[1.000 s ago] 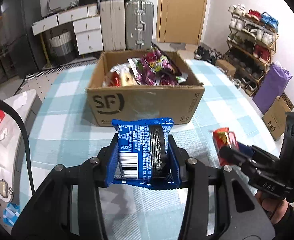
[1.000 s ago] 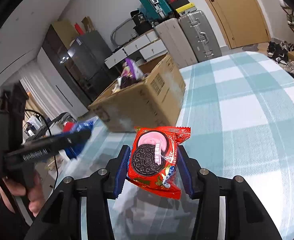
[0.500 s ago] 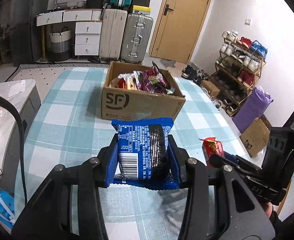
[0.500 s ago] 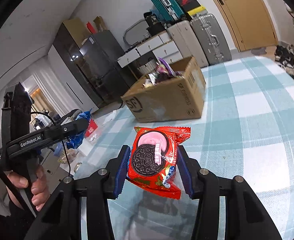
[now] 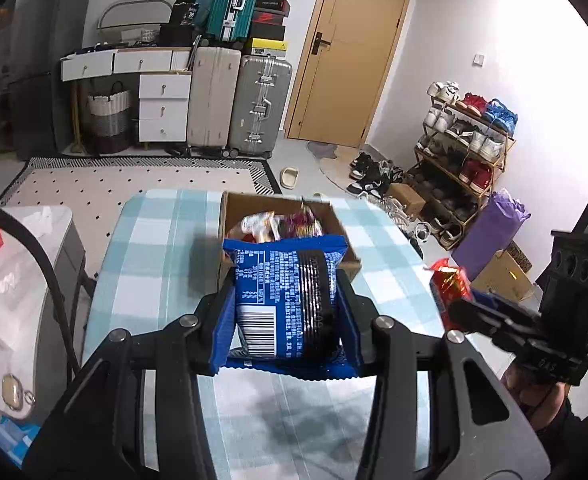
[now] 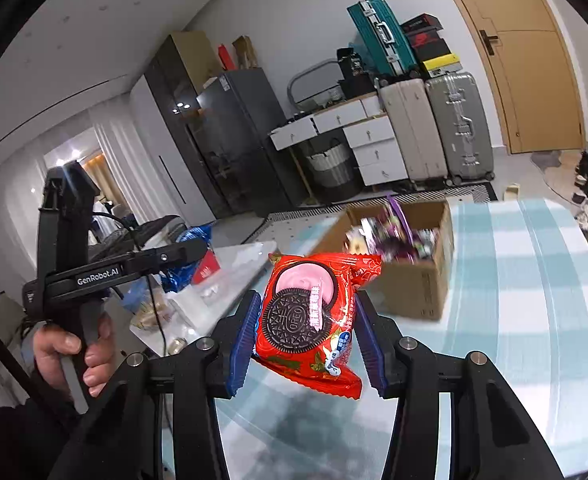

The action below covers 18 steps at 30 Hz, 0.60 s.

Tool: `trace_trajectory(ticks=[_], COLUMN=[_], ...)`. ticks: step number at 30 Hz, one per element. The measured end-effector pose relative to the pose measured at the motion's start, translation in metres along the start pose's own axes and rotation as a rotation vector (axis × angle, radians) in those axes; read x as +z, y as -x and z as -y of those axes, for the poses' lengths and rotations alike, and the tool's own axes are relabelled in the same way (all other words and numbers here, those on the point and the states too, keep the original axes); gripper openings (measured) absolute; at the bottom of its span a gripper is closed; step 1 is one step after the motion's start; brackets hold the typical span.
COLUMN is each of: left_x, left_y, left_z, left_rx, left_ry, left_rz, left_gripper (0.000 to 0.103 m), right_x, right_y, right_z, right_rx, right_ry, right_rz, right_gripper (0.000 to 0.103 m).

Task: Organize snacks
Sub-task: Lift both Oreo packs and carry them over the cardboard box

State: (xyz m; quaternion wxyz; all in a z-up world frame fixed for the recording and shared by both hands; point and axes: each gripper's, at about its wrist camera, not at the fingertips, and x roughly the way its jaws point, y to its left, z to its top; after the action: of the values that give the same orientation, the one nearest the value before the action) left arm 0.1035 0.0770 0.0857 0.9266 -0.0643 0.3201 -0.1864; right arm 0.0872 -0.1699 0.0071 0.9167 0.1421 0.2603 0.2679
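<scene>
My left gripper (image 5: 286, 300) is shut on a blue snack packet (image 5: 290, 304) and holds it above the checked table, well back from the cardboard box (image 5: 350, 240) full of snacks. My right gripper (image 6: 306, 320) is shut on a red Oreo packet (image 6: 310, 316), also above the table. The box (image 6: 414, 284) shows in the right wrist view ahead and to the right. The right gripper with the red packet (image 5: 450, 284) shows at the right of the left wrist view. The left gripper (image 6: 190, 248) with its blue packet shows at the left of the right wrist view.
The table has a blue-and-white checked cloth (image 5: 154, 240). A white cabinet (image 5: 22, 280) with small items stands left of it. Suitcases (image 5: 238, 100), drawers and a door are at the back; a shoe rack (image 5: 466, 148) and purple bag (image 5: 490, 232) are at the right.
Both grippers have pulled back and risen away from the box with their packets; the box now looks smaller and farther off in both views.
</scene>
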Motion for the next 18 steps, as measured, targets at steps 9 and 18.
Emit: trace_trajectory(ticks=[9,18], left_x=[0.065,0.125], left_y=[-0.019,-0.097], left_z=[-0.007,-0.013], left_rx=[0.029,0.075], left_ry=[0.0,0.004], left_rz=[-0.018,-0.066], left_gripper=[0.041,0.041], right_x=[0.085,0.158], right_y=[-0.004,-0.031], right_z=[0.004,0.037], right_rx=[0.056,0.014], right_ry=[-0.014,-0.03], right_rz=[0.027,0.03], right_gripper=[0.048,0.048])
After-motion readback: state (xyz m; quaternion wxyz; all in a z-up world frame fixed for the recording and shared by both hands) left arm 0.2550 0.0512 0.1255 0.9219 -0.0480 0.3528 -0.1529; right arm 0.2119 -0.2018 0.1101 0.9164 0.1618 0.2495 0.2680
